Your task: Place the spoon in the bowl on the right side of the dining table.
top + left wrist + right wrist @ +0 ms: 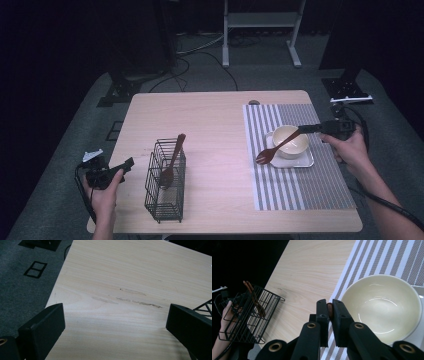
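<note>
Gripping a brown fork [278, 148], right claw [303, 129] overhangs the bowl's [291, 141] rim.

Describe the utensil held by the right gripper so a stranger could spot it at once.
Find the striped placemat on the table's right side, then the cream bowl on its small tray. The brown fork slants across the bowl's rim, handle clamped in the right gripper; its twin stands in the wire basket.

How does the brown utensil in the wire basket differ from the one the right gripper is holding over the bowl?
The utensil in the basket stands nearly upright, head down, inside the black wire basket; the fork by the bowl slants almost level across the cream bowl, head toward the table's middle. The first is free; the second is clamped at its handle end by the right gripper. Both are reddish-brown with long slim handles.
</note>
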Available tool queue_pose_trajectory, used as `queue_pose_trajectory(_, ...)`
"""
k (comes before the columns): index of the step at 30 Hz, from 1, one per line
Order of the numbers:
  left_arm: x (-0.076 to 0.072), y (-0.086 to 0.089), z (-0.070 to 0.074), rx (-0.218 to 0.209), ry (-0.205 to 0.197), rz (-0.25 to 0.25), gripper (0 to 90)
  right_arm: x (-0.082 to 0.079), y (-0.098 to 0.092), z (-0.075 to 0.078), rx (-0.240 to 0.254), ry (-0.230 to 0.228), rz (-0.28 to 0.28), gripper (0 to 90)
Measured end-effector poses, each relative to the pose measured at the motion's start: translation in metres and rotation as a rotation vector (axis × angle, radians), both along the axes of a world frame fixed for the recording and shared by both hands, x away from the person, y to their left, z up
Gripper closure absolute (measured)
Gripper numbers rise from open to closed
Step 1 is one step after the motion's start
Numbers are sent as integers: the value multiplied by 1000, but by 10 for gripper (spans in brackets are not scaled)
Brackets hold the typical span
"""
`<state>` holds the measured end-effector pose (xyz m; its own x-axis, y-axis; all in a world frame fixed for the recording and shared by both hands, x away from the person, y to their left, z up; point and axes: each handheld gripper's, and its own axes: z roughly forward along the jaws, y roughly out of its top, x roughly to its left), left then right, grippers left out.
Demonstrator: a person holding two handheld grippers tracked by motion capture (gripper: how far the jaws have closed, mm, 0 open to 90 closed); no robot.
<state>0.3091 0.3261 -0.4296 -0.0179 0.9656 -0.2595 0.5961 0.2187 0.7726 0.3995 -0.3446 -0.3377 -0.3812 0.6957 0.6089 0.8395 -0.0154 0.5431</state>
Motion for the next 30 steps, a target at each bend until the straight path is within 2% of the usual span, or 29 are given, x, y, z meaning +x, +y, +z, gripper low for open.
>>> queue_pose_trajectory(30, 0, 0, -1, 1, 3, -2, 12, -2, -32, 7, 11, -12, -83, 838)
